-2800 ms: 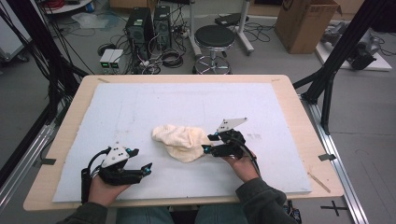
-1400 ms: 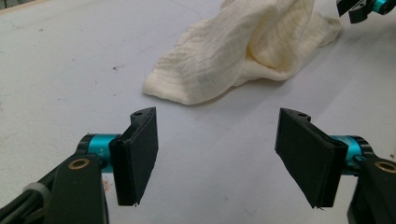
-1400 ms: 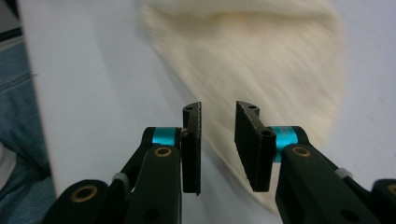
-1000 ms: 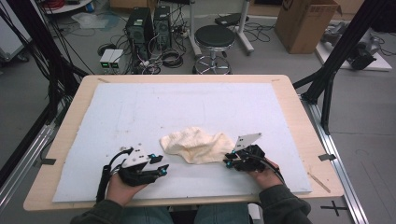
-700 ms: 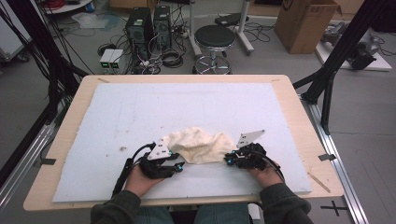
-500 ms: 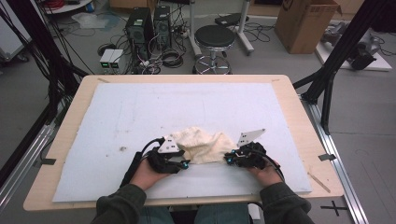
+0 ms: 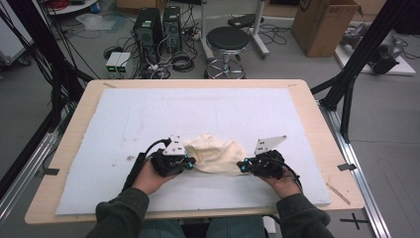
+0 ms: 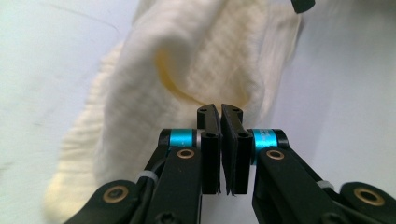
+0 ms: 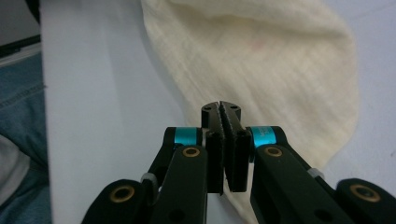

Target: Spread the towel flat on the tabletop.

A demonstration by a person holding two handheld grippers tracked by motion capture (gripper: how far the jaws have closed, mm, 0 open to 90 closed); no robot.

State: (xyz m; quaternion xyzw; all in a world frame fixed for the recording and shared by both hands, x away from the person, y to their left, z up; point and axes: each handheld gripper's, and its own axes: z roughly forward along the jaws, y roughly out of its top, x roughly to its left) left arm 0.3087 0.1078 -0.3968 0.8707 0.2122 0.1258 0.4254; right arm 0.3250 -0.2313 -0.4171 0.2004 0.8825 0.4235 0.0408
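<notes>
Claws pinch opposite cloth edges; bare mat beyond.

Illumination in the high view is even and diffuse, apparently from overhead; the white mat reads bright without hard glare, and shadows beneath the hands are faint. Straight edges bow slightly toward the frame borders. Definition is moderate and somewhat soft. In the left gripper view, the cloth is blurred, particularly at upper right, and highlights near its top are washed out. In the right gripper view, the weave is sharper; the nearest black links are soft.
</notes>
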